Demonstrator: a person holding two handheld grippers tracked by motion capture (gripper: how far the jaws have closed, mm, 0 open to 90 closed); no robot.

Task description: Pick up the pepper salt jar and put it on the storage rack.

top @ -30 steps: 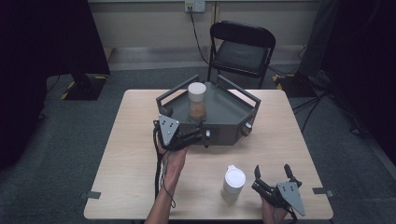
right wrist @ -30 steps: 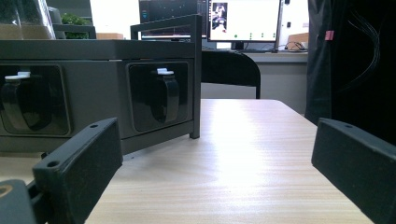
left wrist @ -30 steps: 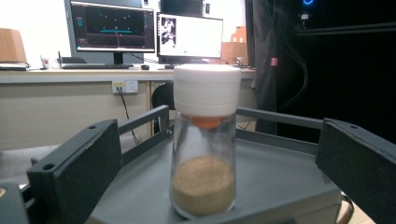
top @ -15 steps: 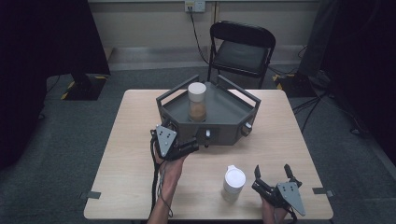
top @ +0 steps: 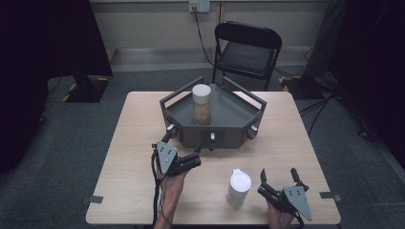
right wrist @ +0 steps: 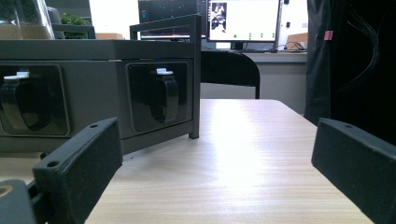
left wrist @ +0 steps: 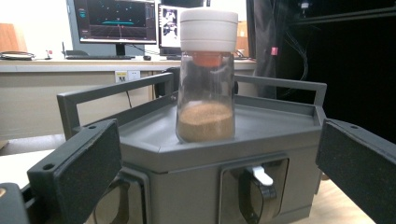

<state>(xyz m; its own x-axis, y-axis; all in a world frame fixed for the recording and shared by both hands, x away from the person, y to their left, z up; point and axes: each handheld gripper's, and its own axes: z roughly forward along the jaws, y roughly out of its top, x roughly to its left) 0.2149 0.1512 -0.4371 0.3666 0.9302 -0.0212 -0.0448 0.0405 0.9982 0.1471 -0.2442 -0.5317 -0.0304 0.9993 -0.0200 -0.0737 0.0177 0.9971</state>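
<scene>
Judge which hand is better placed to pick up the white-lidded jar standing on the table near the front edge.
Right, probably. The right gripper sits open on the table just beside the white-lidded jar, though pointing past it. The left gripper, also open, faces the grey tray and the clear jar of brown powder.

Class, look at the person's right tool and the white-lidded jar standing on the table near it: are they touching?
Apart. The high view shows bare tabletop between the white-lidded jar and the open right tool, whose jaws hold nothing.

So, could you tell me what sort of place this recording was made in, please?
Probably a lab or office test room: a bench with computer monitors behind, a wooden table on grey carpet, a folding chair, and black curtains.
</scene>
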